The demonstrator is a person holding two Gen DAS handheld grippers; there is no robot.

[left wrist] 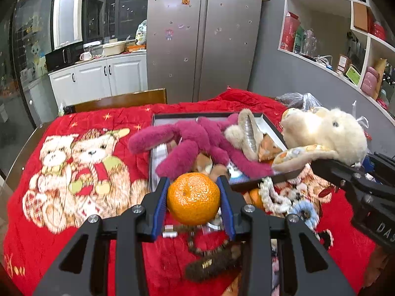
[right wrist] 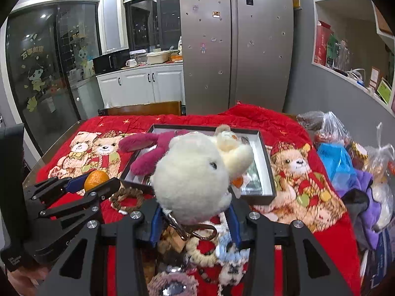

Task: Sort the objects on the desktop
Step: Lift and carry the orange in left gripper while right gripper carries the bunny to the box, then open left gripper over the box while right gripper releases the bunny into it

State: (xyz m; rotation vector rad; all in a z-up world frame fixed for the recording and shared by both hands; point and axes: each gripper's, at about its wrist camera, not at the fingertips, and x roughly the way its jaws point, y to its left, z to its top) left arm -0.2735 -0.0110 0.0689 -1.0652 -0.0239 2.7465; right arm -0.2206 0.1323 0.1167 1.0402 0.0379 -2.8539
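Observation:
My left gripper (left wrist: 193, 185) is shut on an orange tangerine (left wrist: 193, 198), held above the red blanket just in front of the open dark box (left wrist: 212, 115). It also shows in the right wrist view (right wrist: 95, 181). My right gripper (right wrist: 195, 218) is shut on a cream plush toy (right wrist: 190, 180), held above the box's near edge; the toy also shows in the left wrist view (left wrist: 325, 133). A magenta plush (left wrist: 197, 143) and other small toys lie in the box.
Woven bracelets and hair ties (right wrist: 205, 249), a brown bead bracelet (right wrist: 128, 197) and a second tangerine (left wrist: 255, 197) lie on the red bear-print blanket (left wrist: 81, 172). Plastic bags (right wrist: 338, 157) crowd the right side. A wooden chair back (right wrist: 145, 108) stands behind the table.

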